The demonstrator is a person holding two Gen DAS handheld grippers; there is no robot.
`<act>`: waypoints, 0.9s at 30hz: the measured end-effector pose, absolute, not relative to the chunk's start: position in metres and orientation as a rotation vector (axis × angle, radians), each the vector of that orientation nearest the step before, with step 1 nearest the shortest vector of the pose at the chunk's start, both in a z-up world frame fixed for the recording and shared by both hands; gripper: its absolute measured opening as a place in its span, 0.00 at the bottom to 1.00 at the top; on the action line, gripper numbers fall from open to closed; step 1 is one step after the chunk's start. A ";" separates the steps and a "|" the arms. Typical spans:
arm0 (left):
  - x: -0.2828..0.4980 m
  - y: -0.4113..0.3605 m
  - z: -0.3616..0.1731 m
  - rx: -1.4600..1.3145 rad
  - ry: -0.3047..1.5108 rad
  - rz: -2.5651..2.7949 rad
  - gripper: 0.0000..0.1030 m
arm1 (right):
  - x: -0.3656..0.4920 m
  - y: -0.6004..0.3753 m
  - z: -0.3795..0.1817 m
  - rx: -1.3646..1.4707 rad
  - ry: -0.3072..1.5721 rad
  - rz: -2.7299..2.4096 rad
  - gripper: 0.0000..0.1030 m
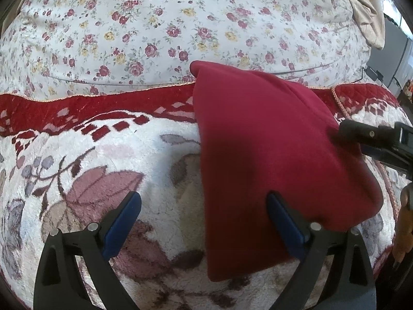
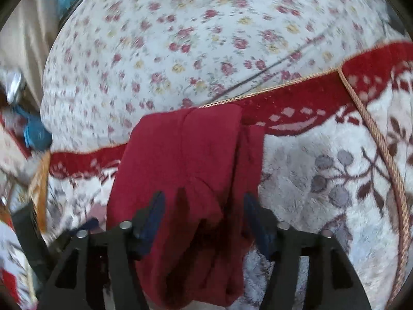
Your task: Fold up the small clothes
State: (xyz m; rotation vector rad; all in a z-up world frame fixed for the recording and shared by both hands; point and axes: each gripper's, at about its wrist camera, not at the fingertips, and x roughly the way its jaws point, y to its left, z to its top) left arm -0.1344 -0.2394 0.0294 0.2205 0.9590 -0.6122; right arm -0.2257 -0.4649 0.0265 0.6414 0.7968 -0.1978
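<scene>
A dark red garment (image 1: 271, 155) lies folded on a plush blanket; it also shows in the right wrist view (image 2: 185, 170). My left gripper (image 1: 204, 222) is open, its blue pads (image 1: 121, 224) spread wide over the garment's near left edge, holding nothing. My right gripper (image 2: 204, 222) is open with the garment's bunched near end between its fingers, not pinched. The right gripper also shows in the left wrist view (image 1: 371, 139), at the garment's right edge.
The white plush blanket (image 1: 108, 175) has a leaf pattern, a red border and a braided cord edge (image 2: 382, 139). Behind lies a rose-print sheet (image 1: 155, 25). A beige cloth (image 1: 366, 7) lies at far right. A blue object (image 2: 36, 134) sits at left.
</scene>
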 end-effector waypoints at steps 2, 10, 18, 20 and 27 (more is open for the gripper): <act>-0.134 -0.240 0.029 0.222 0.957 -0.612 0.95 | -0.224 -0.465 0.023 0.639 0.807 -0.213 0.67; -0.134 -0.239 0.030 0.219 0.958 -0.615 0.95 | -0.218 -0.478 0.000 0.774 0.830 -0.218 0.82; -0.109 -0.243 0.031 0.059 1.074 -0.737 0.95 | -0.198 -0.489 -0.014 0.817 0.846 -0.144 0.88; -0.100 -0.247 0.030 0.017 1.096 -0.749 0.95 | -0.194 -0.492 -0.017 0.832 0.840 -0.127 0.89; -0.083 -0.268 0.014 -0.030 1.179 -0.849 0.98 | -0.184 -0.498 -0.024 0.863 0.814 -0.087 0.92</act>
